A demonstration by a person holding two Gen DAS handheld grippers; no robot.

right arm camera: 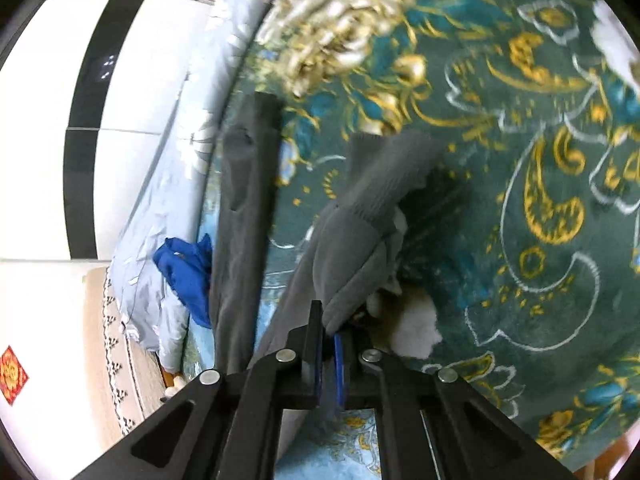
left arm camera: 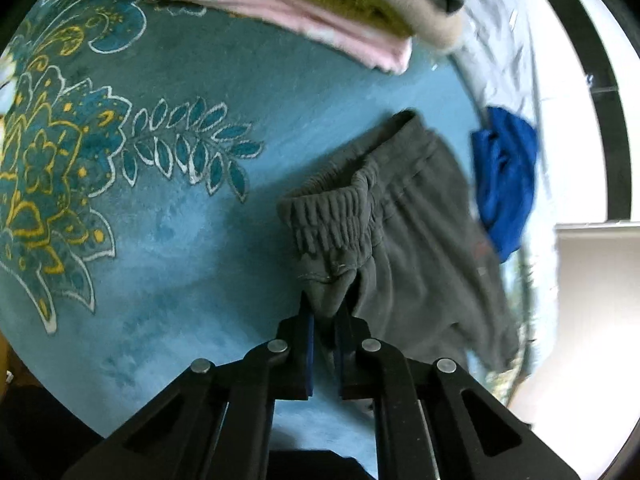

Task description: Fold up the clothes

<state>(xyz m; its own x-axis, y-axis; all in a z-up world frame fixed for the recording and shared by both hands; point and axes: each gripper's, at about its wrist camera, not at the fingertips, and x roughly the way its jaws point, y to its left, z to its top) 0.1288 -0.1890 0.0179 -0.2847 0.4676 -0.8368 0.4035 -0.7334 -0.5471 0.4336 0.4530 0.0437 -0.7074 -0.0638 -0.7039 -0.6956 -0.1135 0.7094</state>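
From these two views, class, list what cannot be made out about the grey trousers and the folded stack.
- Trousers, left wrist view: lower end blurred, cut off by the lens edge.
- Trousers' cuff, right wrist view: motion blur.
- Stack, left wrist view: top cropped, count unclear.
- Blue garment: crumpled, type unclear.

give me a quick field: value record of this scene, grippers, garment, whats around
surface: teal floral blanket
garment in work: grey sweatpants, elastic waistband visible in the left wrist view
left gripper: shut on the sweatpants just below the waistband
right gripper: shut on a grey cuffed end of the sweatpants
folded stack: pink, olive, beige and grey items at the far edge
other clothing: blue garment, unfolded, beside the sweatpants
motion: both views blurred
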